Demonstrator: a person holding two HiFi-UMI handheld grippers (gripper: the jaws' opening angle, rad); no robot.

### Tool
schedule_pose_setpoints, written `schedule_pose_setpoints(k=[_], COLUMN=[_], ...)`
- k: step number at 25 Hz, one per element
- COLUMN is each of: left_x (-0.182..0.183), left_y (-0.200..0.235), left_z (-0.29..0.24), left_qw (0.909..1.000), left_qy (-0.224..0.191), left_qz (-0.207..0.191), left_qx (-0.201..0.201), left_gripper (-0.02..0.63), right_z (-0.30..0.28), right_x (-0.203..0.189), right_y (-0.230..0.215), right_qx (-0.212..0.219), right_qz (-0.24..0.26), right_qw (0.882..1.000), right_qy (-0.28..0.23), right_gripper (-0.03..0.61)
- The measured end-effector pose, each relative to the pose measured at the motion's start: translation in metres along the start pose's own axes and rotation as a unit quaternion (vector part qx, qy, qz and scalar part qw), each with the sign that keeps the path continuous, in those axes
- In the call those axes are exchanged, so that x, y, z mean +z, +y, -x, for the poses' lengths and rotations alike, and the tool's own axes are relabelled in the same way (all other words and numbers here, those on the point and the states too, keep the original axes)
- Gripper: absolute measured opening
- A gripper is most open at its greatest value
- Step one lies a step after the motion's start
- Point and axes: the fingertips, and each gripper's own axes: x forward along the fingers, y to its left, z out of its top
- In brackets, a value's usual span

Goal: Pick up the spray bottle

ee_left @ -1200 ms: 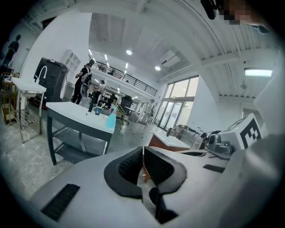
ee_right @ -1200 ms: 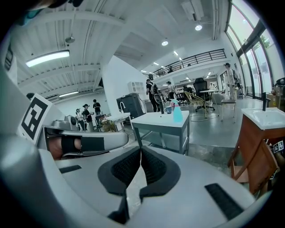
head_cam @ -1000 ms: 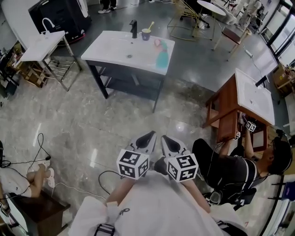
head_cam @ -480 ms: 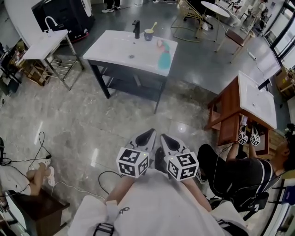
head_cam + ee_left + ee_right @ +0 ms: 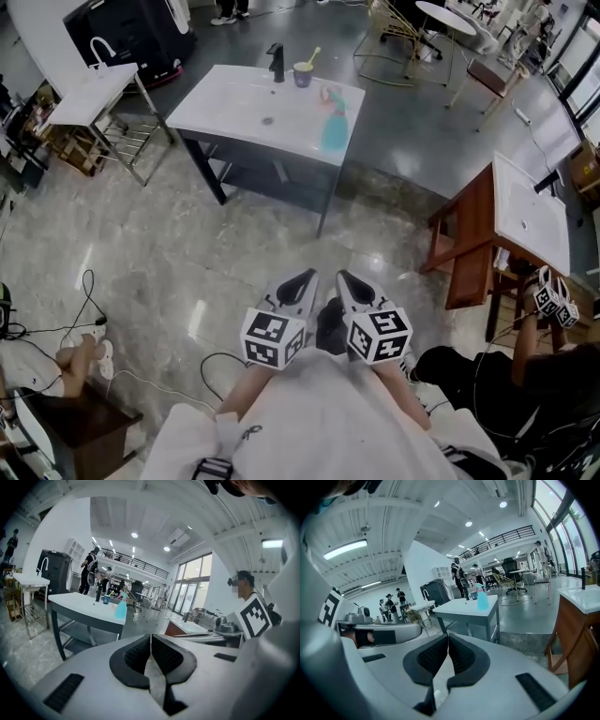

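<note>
L gripper (image 5: 298, 279) & R gripper (image 5: 351, 283) are held side by side, jaws of both pressed together, nothing pinched. Teal spray bottle (image 5: 333, 127) is seen well ahead of both tips, upright on white washstand (image 5: 234, 98), twd its R end; cup (image 5: 299, 71) is set just beyond it.

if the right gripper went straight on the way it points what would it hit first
Nothing close: the right gripper faces open floor, then probably the white sink table; depth is unclear.

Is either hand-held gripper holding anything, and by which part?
Nothing. The left hand-held gripper and right hand-held gripper are shut, empty; spray bottle untouched.
</note>
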Motion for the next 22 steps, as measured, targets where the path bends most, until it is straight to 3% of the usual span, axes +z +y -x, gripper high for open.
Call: schedule_pose_setpoints(k=[10, 22], left_x=[0.023, 0.047], left_y=[0.034, 0.048], left_z=[-0.057, -0.132], left_qw=[0.9989, 0.9981], left_qy=[0.003, 0.012], left_qz=[0.039, 0.046], left_qx=[0.024, 0.038], left_gripper=[0.032, 0.032], right_z=[-0.044, -0.092], right_x=[0.037, 0.071], right_y=[-0.055, -0.106], right_qx=[0.001, 0.029], right_qz=[0.006, 0.009], right_qw=[1.0, 1.0], right_qy=[0.003, 0.009], right_gripper=[0.028, 0.028])
